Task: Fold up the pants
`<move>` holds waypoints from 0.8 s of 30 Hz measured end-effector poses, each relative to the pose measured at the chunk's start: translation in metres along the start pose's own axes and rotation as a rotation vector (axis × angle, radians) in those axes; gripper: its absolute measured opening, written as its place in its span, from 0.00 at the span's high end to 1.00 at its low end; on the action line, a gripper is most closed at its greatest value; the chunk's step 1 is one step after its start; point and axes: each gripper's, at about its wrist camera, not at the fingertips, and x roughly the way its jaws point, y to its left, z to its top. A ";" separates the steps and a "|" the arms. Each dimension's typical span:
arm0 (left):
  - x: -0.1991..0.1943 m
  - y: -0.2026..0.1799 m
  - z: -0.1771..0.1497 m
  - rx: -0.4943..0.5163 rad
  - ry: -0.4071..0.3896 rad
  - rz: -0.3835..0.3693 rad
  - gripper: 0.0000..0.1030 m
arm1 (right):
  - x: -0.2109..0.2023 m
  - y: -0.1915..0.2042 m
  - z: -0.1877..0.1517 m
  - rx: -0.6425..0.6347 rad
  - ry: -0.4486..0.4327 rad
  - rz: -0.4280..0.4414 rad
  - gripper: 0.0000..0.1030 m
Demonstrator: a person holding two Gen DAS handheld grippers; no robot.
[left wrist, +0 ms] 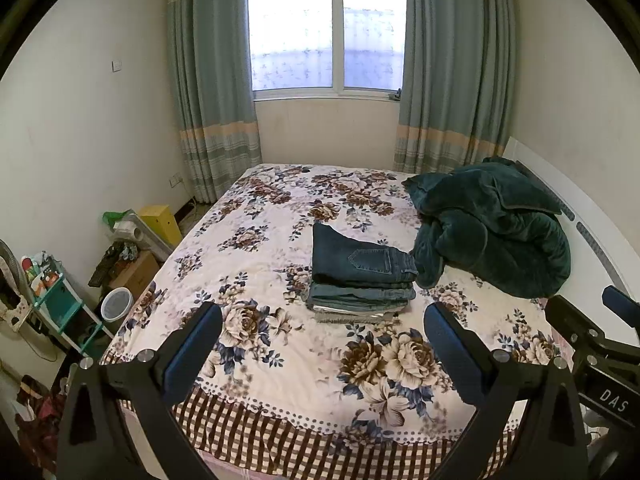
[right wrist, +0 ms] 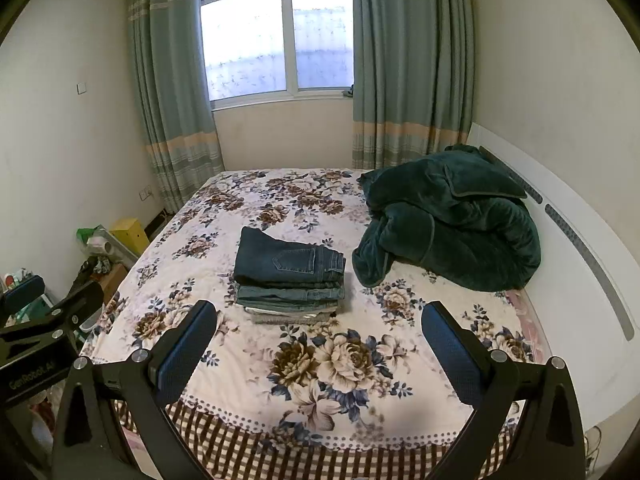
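Observation:
A stack of folded pants (left wrist: pixel 362 276) sits in the middle of the floral bedspread (left wrist: pixel 280 360), dark blue jeans on top, lighter jeans and grey pants under them. It also shows in the right wrist view (right wrist: pixel 290 276). My left gripper (left wrist: pixel 322 320) is open and empty, held above the near end of the bed, short of the stack. My right gripper (right wrist: pixel 318 320) is open and empty at the same distance, beside the left one. The right gripper's body shows at the left view's right edge (left wrist: pixel 592 344).
A crumpled dark green blanket (left wrist: pixel 492 232) lies at the bed's right against the white headboard (left wrist: pixel 592 232). Left of the bed stand a yellow box (left wrist: pixel 160 222), a cardboard box (left wrist: pixel 134 270), a white bin (left wrist: pixel 116 304) and a teal shelf (left wrist: pixel 56 300).

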 end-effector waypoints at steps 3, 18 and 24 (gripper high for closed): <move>0.000 0.001 -0.001 -0.001 0.003 0.000 0.00 | 0.000 0.000 -0.001 0.001 -0.001 -0.001 0.00; -0.009 0.010 -0.010 -0.014 0.010 0.007 0.00 | 0.000 0.002 -0.007 0.005 0.003 -0.002 0.00; -0.010 0.012 -0.006 -0.009 0.004 0.006 0.00 | 0.000 0.002 -0.005 0.004 0.001 -0.001 0.00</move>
